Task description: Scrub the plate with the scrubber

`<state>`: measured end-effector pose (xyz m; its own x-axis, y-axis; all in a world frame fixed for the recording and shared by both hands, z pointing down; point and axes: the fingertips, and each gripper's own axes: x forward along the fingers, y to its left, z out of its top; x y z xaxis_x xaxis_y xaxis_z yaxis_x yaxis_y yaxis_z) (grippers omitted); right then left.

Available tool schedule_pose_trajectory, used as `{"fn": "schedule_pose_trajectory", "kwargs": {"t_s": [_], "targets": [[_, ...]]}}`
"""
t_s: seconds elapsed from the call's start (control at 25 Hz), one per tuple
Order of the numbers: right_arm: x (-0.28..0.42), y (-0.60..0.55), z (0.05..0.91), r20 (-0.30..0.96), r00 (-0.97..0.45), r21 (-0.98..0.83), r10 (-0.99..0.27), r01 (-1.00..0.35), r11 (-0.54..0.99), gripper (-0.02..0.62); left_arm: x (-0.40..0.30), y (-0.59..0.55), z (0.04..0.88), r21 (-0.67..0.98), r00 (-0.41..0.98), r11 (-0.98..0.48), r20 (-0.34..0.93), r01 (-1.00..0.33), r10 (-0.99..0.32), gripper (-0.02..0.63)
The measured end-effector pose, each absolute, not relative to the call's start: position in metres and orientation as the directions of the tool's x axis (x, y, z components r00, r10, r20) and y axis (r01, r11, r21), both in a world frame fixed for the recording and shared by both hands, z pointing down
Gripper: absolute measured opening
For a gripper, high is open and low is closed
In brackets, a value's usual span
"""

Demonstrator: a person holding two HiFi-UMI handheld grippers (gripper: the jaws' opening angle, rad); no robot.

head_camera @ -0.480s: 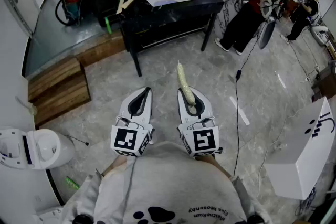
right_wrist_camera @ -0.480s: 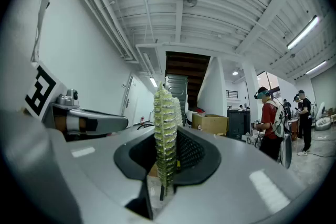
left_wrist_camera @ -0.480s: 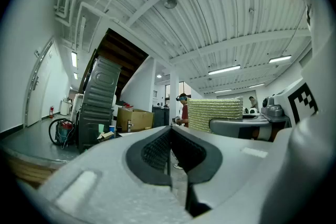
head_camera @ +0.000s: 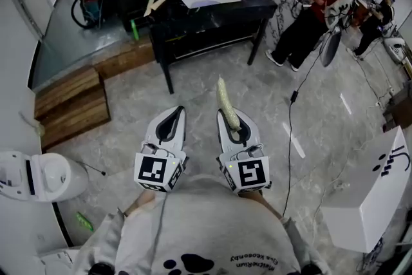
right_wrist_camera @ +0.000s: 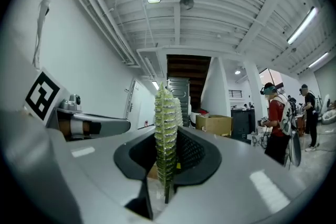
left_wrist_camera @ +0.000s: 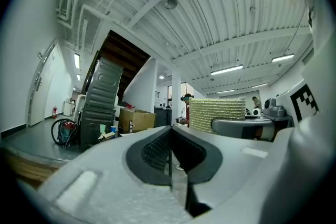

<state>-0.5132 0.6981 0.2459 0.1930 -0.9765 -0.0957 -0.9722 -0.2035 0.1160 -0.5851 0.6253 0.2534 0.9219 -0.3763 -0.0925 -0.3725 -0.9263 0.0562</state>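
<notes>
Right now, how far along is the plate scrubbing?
Done: the scrubber is clamped in the right hand-held gripper. In hand: nothing more; the left hand-held gripper is shut and empty, and both are held over the floor. Left: all the scrubbing; the black table stands well ahead, and I can make out no plate.

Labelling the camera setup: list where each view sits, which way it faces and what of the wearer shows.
Head view: on the person's head, facing steeply down at floor and black table; shows sweatshirt, left tongs, right tongs.
Left gripper view: on the left tongs, facing level along shut, empty jaws.
Right gripper view: on the right tongs, facing level along jaws clamping the scrubber.
Shared by all: scrubber, cardboard box.
</notes>
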Motion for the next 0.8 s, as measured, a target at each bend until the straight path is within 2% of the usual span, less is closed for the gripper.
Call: {"fn": "schedule_pose_trajectory", "kwargs": {"t_s": [0.44,0.8], "targets": [[-0.491,0.677,0.259,-0.077,0.205,0.091,-0.976,-0.973,-0.211,0.069,-0.564,0.6,0.269,0.083,0.924,-0.924,-0.057,-0.373,-0.378,0.005],[-0.45,0.587,0.266,-0.086,0.217,0.074,-0.972,-0.972,-0.224,0.069,-0.512,0.507,0.271,0.089,0.939,-0.94,-0.072,-0.33,-0.336,0.005]]}}
